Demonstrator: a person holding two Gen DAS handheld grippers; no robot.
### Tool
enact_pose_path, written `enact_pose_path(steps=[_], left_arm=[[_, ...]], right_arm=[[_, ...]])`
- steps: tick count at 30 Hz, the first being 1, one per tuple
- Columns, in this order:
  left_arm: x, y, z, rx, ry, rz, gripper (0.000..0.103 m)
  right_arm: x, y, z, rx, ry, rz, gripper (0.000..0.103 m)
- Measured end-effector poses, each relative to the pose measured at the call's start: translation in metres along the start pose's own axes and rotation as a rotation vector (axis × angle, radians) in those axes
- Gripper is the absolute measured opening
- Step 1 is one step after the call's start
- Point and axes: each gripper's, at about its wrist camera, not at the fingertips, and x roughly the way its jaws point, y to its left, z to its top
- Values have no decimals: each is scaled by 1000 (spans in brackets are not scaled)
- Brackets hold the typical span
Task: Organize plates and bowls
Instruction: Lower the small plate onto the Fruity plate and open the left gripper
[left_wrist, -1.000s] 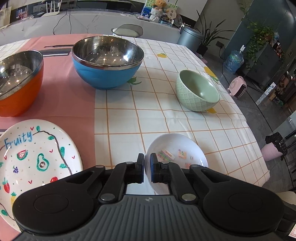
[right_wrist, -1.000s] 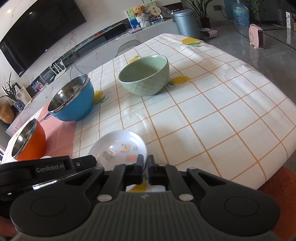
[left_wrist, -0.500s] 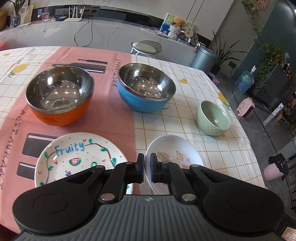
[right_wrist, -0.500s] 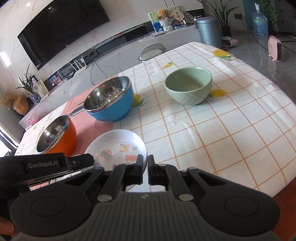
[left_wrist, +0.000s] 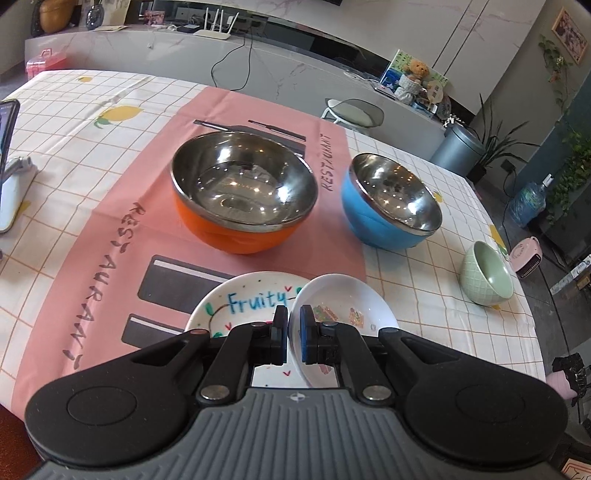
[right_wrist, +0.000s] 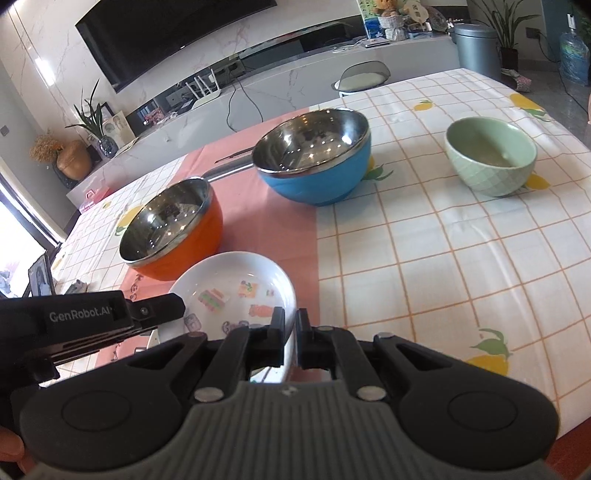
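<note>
Both grippers are shut on the rim of the small white sticker plate (left_wrist: 343, 299), which is lifted; it also shows in the right wrist view (right_wrist: 236, 284). My left gripper (left_wrist: 293, 332) pinches its left rim, my right gripper (right_wrist: 290, 332) its right rim. Under it lies the "Fruity" plate (left_wrist: 240, 301), partly overlapped by the white plate. An orange steel bowl (left_wrist: 240, 201) and a blue steel bowl (left_wrist: 391, 206) stand beyond, and a green ceramic bowl (left_wrist: 487, 275) at the right. The left gripper's body (right_wrist: 92, 321) shows in the right wrist view.
A pink "Restaurant" placemat (left_wrist: 122, 229) lies on the checked tablecloth (right_wrist: 443, 258). A phone on a white stand (left_wrist: 7, 173) is at the far left. The table's right edge drops to the floor near a pink heater (left_wrist: 528, 256).
Both grippers carried the white plate left and up, from the checked cloth to over the Fruity plate. The view has pulled back from the bowls.
</note>
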Motion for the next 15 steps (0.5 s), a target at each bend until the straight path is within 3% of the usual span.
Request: enact_pose_path(steps=[15], left_arm=[[8, 27, -13, -11, 59, 83, 7]], right_arm=[[28, 23, -12, -64, 85, 17, 3]])
